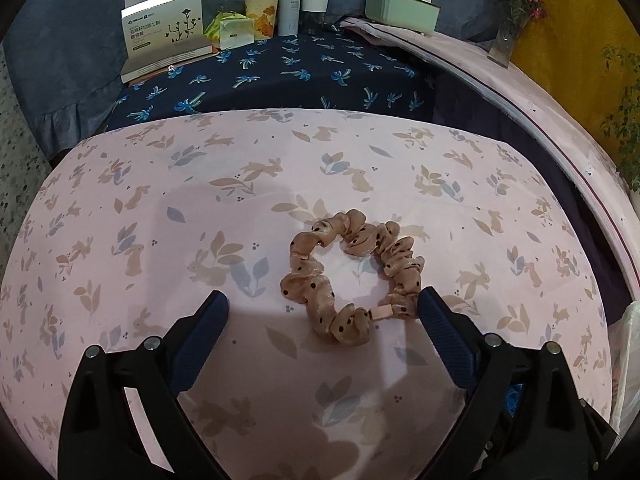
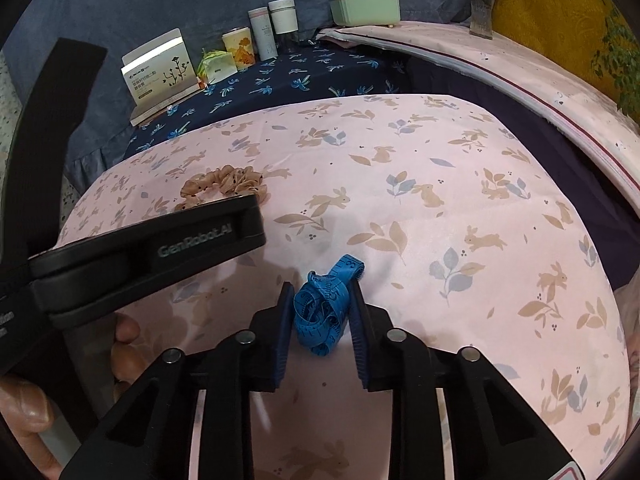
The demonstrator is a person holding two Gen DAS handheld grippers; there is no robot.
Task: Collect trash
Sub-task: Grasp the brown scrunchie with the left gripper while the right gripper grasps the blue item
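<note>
Left wrist view. The left gripper (image 1: 324, 304) has its blue-padded jaws spread wide over the pink rabbit-and-leaf print cloth (image 1: 160, 208), with nothing between the pads. A peach polka-dot fabric scrunchie (image 1: 352, 276) lies flat on that cloth; its near right edge sits against or just beside the right-hand pad, contact unclear. Beyond the far edge of the pink cloth runs a navy cloth with blue floral print (image 1: 288, 76). At the back of the navy cloth stand a white printed carton (image 1: 166, 30), a small white-and-green packet (image 1: 232, 32), a cream floral-print tin (image 1: 262, 16), two tall white cylindrical bottles (image 1: 304, 4) and a pale green lidded box (image 1: 400, 10). A glass vase with pink flowers (image 1: 510, 20) stands to the right of the green box.

Right wrist view. The right gripper (image 2: 320, 312) is closed on a crumpled blue measuring tape (image 2: 324, 312), both blue pads pressing its sides, with a loop of it sticking out past the fingertips. The tape is just above the pink cloth (image 2: 460, 208); contact with the cloth cannot be judged. The black body of the left gripper (image 2: 152, 248), marked "GenRobot.AI", crosses left of the tape, partly covering the scrunchie (image 2: 224, 184), which lies well beyond the tape on the far-left part of the pink cloth. The person's left hand (image 2: 24, 416) shows at the lower left.
</note>
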